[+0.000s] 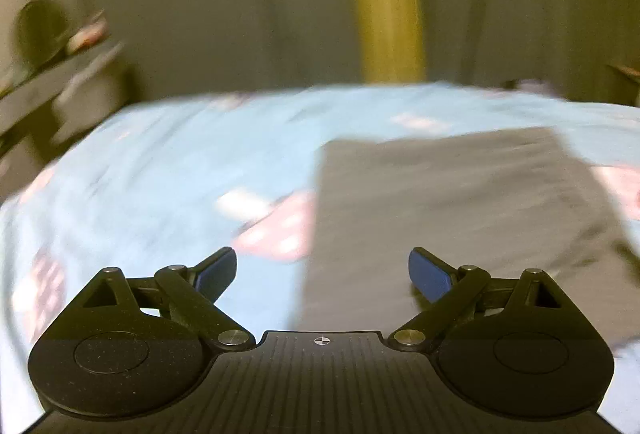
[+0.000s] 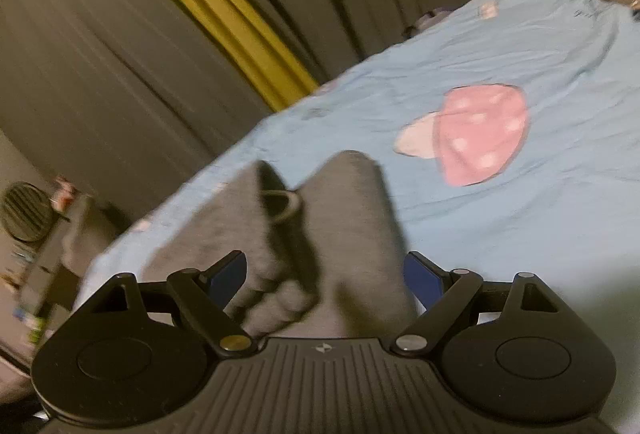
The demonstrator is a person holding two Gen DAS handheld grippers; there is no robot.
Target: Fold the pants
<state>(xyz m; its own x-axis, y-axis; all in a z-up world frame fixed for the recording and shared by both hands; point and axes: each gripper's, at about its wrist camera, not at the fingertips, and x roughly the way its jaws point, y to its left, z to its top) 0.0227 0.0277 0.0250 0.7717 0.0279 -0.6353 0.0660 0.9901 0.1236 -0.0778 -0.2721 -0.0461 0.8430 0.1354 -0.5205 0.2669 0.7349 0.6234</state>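
Pants (image 1: 460,218), grey, lie on a light blue bedsheet (image 1: 168,162) with pink mushroom prints; in the left wrist view they show as a flat, roughly rectangular folded panel to the right of centre, edges fairly straight, view blurred. Left gripper (image 1: 322,274) hovers over the near edge of that panel, jaws wide apart, blue pads (image 1: 426,274) clear of the cloth, nothing between them. Right wrist view is tilted: a bunched, raised part of the pants (image 2: 352,234) with a dark fold and a drawstring loop (image 2: 286,206) sits between the jaws of the right gripper (image 2: 324,280). Those jaws are spread wide; fabric fills the gap, but whether the pads press on it can't be told. Pink mushroom print (image 2: 476,134) lies on the sheet beyond the pants. Grey curtain (image 2: 120,54) with a yellow strip (image 2: 224,10) hangs behind the bed. Dark fan-like object (image 2: 26,212) at far left, blurred.
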